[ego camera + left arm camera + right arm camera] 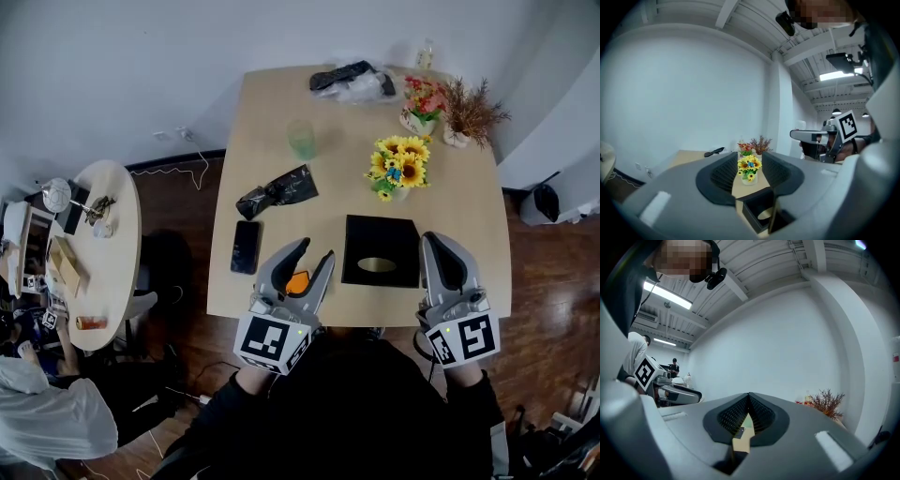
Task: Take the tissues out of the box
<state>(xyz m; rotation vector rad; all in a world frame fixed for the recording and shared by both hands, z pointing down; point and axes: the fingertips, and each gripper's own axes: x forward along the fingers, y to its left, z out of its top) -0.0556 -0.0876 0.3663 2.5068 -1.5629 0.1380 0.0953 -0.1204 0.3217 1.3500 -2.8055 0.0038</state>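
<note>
Task not begun, judging by layout. Box (380, 251) at table's (272, 141) 6 o'clock edge, no tissue drawn. Left gripper (315, 248) at its 9 o'clock, slightly parted, empty; right gripper (439, 242) at 3 o'clock, clenched, empty.

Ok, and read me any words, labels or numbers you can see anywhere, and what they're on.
No readable words or numbers anywhere.
Square markers on left gripper and right gripper: black-and-white patterns, no letters.
Black tissue box: no print visible.
Small boxes on the round side table: too small to read.
</note>
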